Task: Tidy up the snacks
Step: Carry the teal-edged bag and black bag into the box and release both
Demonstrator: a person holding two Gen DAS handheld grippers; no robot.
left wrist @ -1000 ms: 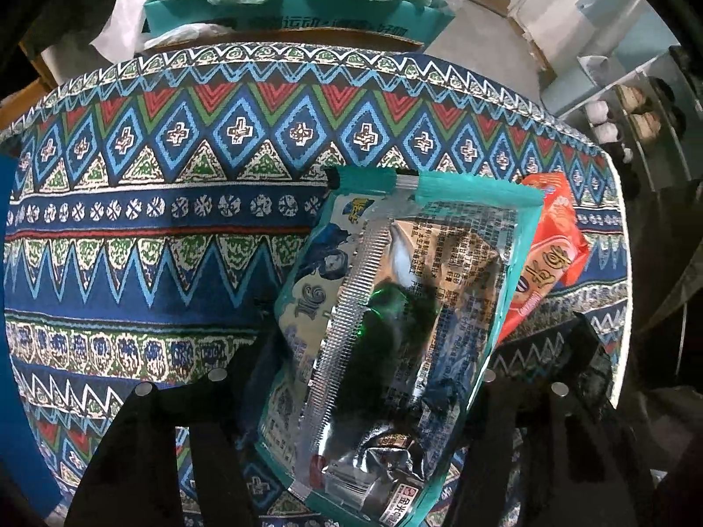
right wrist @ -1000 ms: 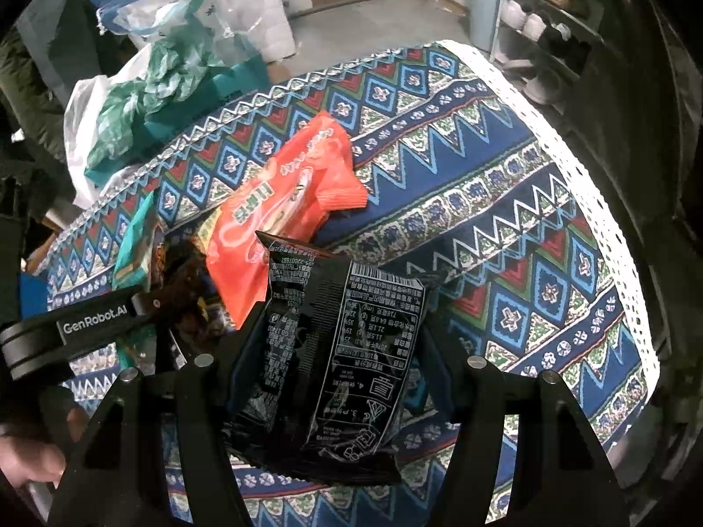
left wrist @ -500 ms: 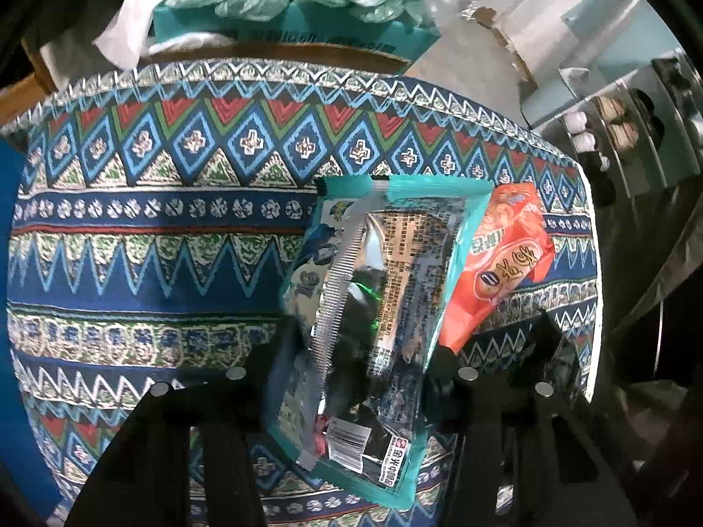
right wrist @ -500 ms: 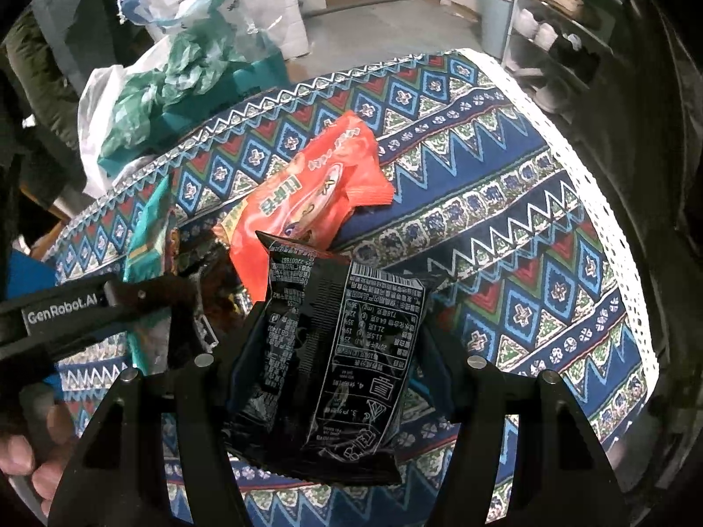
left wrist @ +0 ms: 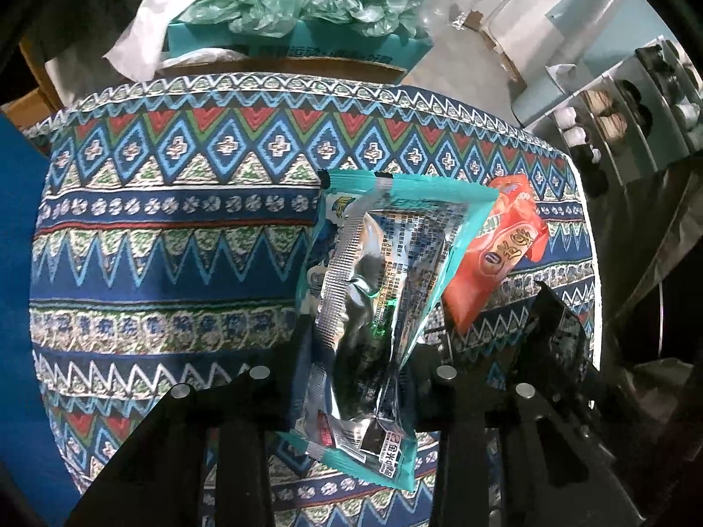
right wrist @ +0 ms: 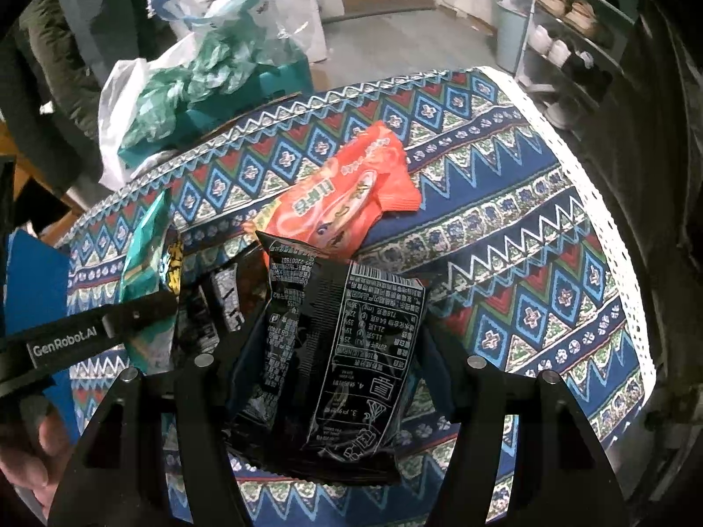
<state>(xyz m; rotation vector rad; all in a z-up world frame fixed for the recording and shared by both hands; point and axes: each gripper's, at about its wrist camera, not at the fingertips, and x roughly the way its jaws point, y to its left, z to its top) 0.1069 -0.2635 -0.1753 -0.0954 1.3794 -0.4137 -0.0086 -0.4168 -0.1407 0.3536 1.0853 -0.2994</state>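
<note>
Beyond tablecloth (right wrist: 518, 237), green bags (right wrist: 193, 83).

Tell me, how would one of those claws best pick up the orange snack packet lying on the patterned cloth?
Probably by the flat crimped end of the orange packet, the far end nearest the cloth's edge. It lies flat and puffy in the middle, so coming down from above onto that thin seam looks easiest.

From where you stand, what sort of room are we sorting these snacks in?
Probably a lived-in home, perhaps near an entryway: a shoe rack holds shoes, a patterned cloth covers the table, and plastic bags are piled on a teal box behind it.
</note>
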